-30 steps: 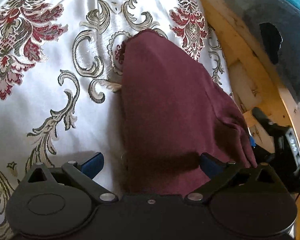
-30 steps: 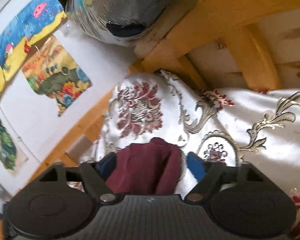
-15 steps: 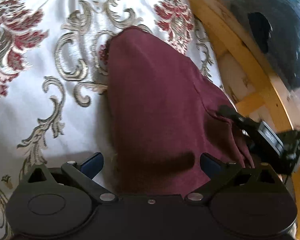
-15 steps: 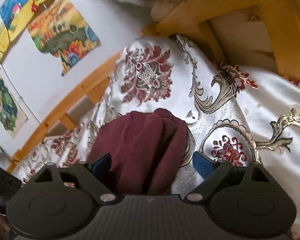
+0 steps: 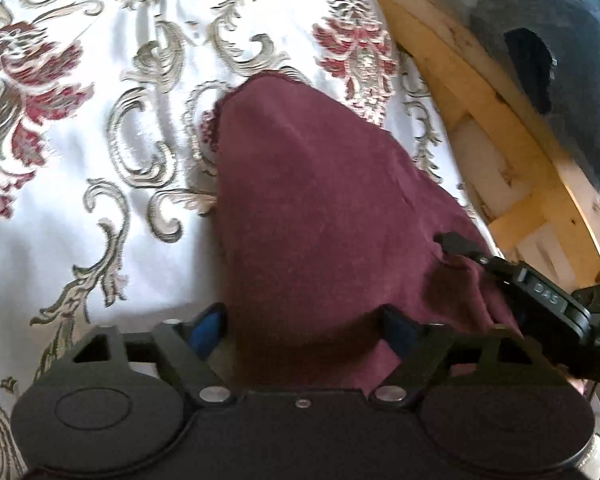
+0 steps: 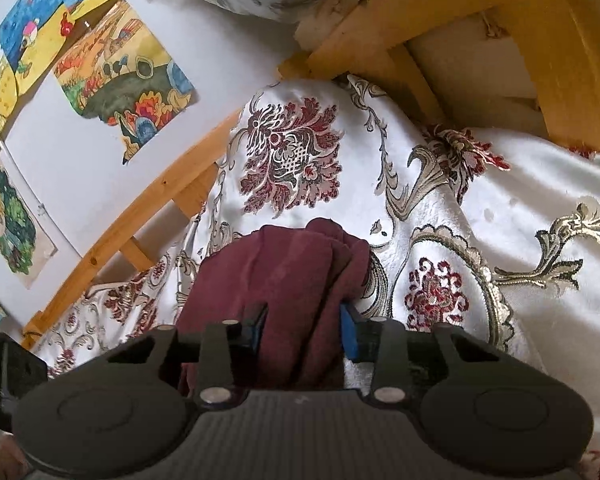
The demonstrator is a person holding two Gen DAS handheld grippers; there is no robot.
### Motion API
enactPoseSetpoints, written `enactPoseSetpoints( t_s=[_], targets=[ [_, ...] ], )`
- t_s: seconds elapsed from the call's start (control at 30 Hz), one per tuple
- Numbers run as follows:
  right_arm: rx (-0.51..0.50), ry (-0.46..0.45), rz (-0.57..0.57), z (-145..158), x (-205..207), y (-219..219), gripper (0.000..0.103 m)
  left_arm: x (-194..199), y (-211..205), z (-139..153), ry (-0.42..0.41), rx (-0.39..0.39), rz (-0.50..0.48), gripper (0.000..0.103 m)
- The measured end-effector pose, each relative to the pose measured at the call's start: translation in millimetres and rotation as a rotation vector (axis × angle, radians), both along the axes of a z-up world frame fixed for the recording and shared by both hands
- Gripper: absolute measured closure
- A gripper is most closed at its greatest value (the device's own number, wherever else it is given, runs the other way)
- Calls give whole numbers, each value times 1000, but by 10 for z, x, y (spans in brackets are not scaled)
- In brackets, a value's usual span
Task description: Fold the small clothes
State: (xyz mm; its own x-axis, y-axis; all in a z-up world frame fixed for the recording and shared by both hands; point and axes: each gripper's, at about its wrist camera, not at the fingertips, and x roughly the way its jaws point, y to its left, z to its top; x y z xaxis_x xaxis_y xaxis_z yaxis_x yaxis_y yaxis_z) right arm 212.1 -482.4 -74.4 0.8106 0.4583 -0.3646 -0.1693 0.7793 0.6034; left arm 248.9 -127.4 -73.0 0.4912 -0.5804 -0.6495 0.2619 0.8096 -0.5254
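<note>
A small maroon garment (image 5: pixel 320 208) lies on a white bedspread with red and gold floral pattern (image 5: pixel 80 140). My left gripper (image 5: pixel 300 326) is open, its blue pads on either side of the garment's near edge. My right gripper (image 6: pixel 302 332) is shut on a bunched fold of the same garment (image 6: pixel 288 268). The right gripper also shows in the left wrist view (image 5: pixel 540 300), at the garment's right edge.
A wooden bed frame (image 5: pixel 480 120) runs along the right of the bedspread, with a dark bundle in plastic (image 5: pixel 560 80) beyond it. In the right wrist view a wooden rail (image 6: pixel 148 216) and a white wall with colourful pictures (image 6: pixel 128 76) lie behind.
My right gripper has closed its jaws onto the bunched maroon garment. The left gripper stays open over the garment's near edge.
</note>
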Motion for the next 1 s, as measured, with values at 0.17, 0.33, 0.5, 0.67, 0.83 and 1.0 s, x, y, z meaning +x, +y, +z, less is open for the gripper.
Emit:
enactPoseSetpoints(
  t_s=[0.17, 0.33, 0.5, 0.67, 0.83, 1.0],
  targets=[
    [-92, -62, -41, 81, -116, 169, 72, -17, -66, 52, -22, 43, 6, 51],
    [-200, -169, -48, 245, -291, 423, 76, -109, -110, 192, -77, 107, 12, 66],
    [-295, -269, -38, 411, -440, 736, 78, -266, -31, 387, -165, 148, 15, 68],
    [-307, -345, -24, 497, -404, 1037, 79, -304, 241, 512, -247, 178, 33, 68],
    [-305, -359, 31, 502, -146, 1420, 79, -249, 574, 586, -268, 215, 112, 68],
    [-217, -280, 102, 339, 162, 1647, 79, -200, 851, 497, -246, 289, 166, 67]
  ],
)
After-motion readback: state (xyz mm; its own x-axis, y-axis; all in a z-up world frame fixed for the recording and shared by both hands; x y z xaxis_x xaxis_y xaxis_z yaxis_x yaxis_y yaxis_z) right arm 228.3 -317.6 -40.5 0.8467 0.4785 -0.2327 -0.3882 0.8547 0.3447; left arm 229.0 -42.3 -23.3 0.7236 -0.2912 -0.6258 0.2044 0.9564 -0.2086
